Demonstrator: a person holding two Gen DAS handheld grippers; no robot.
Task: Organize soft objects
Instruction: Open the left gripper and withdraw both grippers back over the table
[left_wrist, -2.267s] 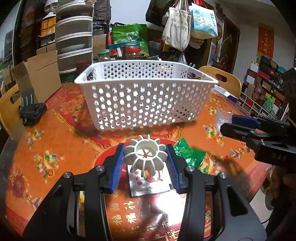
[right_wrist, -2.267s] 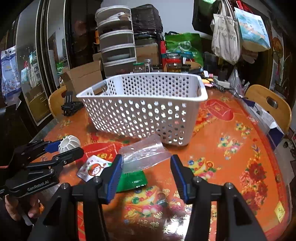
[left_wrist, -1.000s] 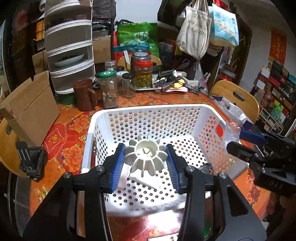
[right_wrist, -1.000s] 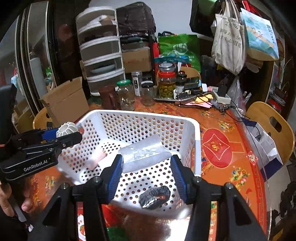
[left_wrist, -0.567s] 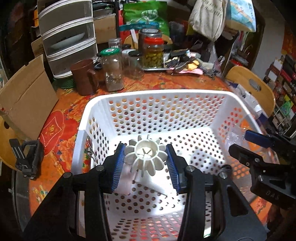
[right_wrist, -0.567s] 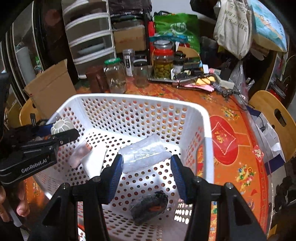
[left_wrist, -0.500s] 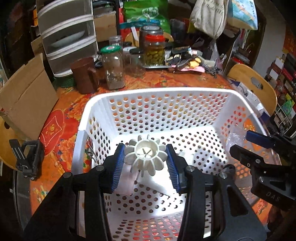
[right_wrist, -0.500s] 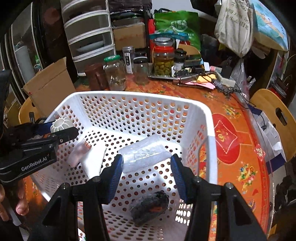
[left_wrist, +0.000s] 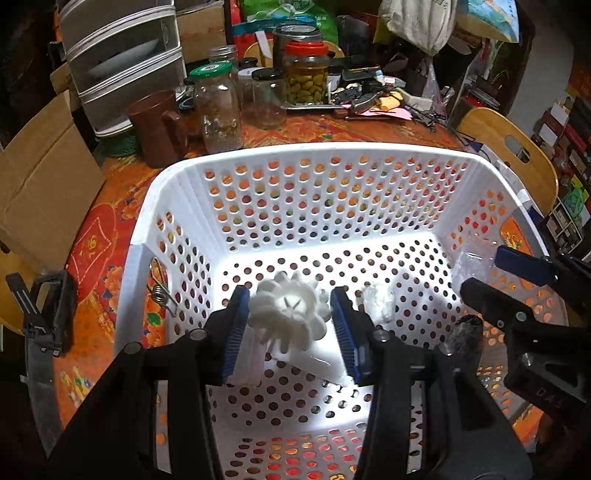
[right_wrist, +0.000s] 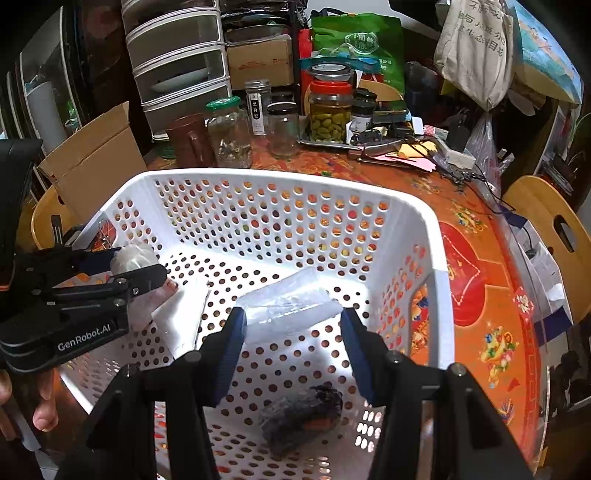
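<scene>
Basket (left_wrist: 147, 236), white and perforated, fills the left wrist view. Above its floor the left gripper (left_wrist: 290, 323) shows a thin gap between each pad and the ribbed white piece (left_wrist: 288, 319), which blurs as if dropping; grip appears let go. A crumpled white wad (left_wrist: 376, 301) and a flat white packet (left_wrist: 321, 356) lie below. Advice: open straight, lift clear without brushing the wall.

From the right wrist view, the right gripper (right_wrist: 291, 325) holds its jaws fairly wide, clamped on a clear plastic bag (right_wrist: 288, 308) over the basket floor. A dark bundle (right_wrist: 301, 415) lies beneath. Advice: lower nearer the floor before letting go, so the light bag does not drift over the rim.
</scene>
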